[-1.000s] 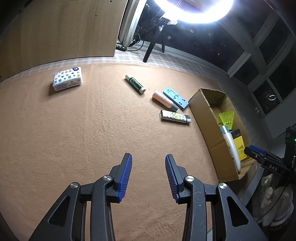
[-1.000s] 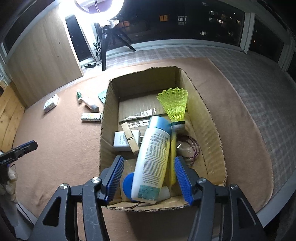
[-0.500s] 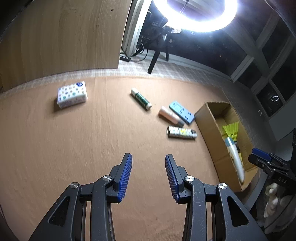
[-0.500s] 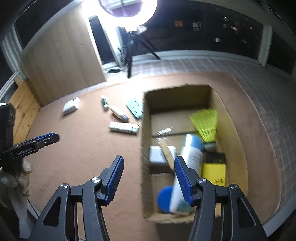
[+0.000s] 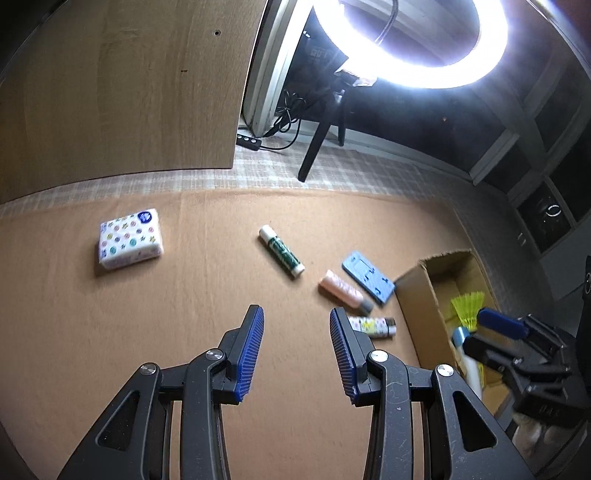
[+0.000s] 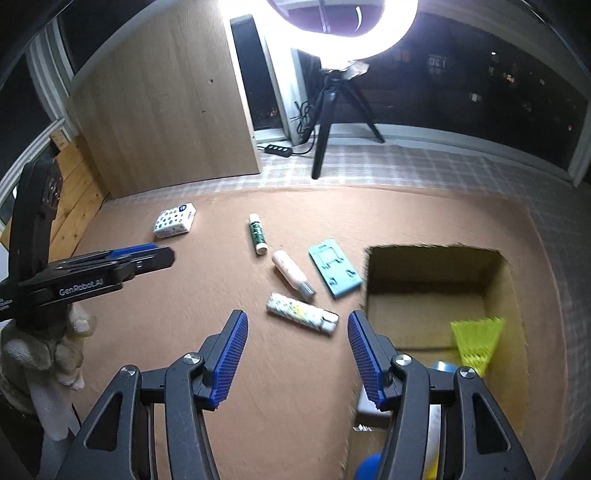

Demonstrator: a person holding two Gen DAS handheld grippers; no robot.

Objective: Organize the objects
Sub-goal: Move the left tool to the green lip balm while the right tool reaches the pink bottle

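Room: night-dark windows behind, a ring light (image 6: 341,29) blazing on its tripod, a wooden panel (image 6: 166,107) leaning at left.
Surface: tan mat (image 5: 147,314), things scattered across it.
Cardboard box (image 6: 436,288): open at the right, a yellow shuttlecock (image 6: 476,341) inside with a white bottle (image 5: 471,365).
Left gripper (image 5: 295,350): fingers partly apart, nothing between them, over bare mat.
Right gripper (image 6: 297,360): fingers apart and empty, just short of the patterned tube (image 6: 301,313).
Tissue pack (image 5: 130,243): far left, well apart from the rest.
Blue holder (image 6: 334,271): flat, just beside the box.
Pink bottle (image 6: 291,273): lying between holder and glue stick (image 6: 257,233).
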